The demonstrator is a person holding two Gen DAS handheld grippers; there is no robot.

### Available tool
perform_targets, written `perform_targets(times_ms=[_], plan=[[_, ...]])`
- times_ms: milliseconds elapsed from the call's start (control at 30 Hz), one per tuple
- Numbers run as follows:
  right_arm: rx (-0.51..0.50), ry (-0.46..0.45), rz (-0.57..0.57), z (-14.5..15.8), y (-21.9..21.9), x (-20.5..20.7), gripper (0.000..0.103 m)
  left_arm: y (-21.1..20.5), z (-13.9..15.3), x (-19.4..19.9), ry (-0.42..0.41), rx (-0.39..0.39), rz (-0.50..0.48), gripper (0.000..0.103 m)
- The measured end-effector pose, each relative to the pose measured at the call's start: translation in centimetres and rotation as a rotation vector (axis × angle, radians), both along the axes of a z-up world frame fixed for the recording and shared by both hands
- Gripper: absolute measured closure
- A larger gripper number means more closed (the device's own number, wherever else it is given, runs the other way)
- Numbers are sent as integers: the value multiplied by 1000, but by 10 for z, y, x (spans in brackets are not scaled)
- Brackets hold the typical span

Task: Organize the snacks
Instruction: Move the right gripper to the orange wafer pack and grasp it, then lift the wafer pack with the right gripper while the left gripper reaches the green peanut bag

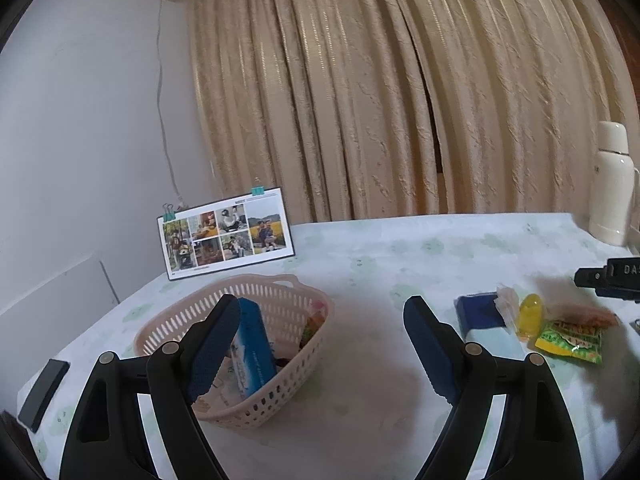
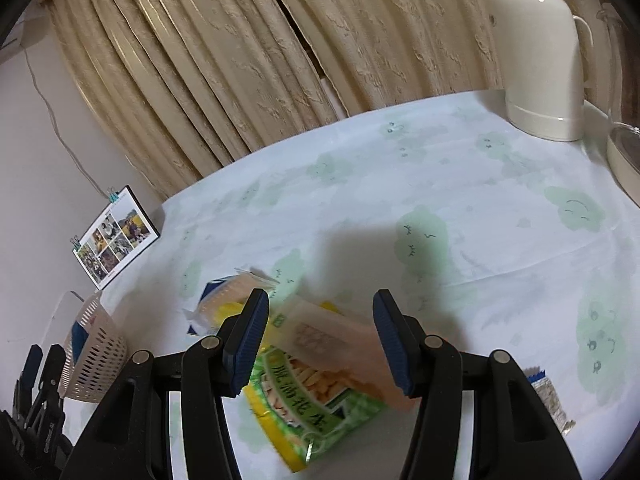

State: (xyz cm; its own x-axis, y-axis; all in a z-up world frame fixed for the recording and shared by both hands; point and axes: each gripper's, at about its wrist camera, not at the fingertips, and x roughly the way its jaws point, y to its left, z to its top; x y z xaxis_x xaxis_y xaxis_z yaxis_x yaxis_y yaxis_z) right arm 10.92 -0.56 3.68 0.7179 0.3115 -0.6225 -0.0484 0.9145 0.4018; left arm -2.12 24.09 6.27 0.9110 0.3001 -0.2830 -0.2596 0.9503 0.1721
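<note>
Step in hand: picking the next snack. My right claw [image 2: 320, 340] hangs apart over the green-yellow packet [image 2: 304, 396], lower centre. Left claw [image 1: 320, 356] apart, empty (basket [image 1: 280, 404] lower left, 1 blue box inside). Next: lower, straddle, close.

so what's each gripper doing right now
left tongs: open, empty, by the pink slotted plastic basket.
right tongs: open, over the orange snack packet, not gripping.

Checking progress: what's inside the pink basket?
In the pink basket: a blue-and-white box standing on edge, and a colourful packet behind it. The basket's bottom is hidden by its wall.
</note>
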Motion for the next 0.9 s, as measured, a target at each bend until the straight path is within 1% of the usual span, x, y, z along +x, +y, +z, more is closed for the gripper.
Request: perform_targets(times_ms=[167, 300, 367, 433, 800, 900], plan=[[-20, 33, 10, -7, -3, 10, 50, -6, -4, 4, 25, 15, -31, 19], [-4, 63, 22, -13, -7, 16, 50, -8, -6, 7, 45, 10, -45, 19], [16, 79, 41, -16, -8, 18, 50, -8, -8, 8, 52, 8, -47, 19], [14, 90, 61, -18, -5, 18, 50, -9, -8, 9, 59, 7, -50, 19], [-10, 119, 155, -18, 12, -4, 50, -6, -11, 13, 86, -21, -60, 19], [-45, 124, 171, -19, 19, -10, 50, -5, -11, 13, 86, -22, -60, 19]])
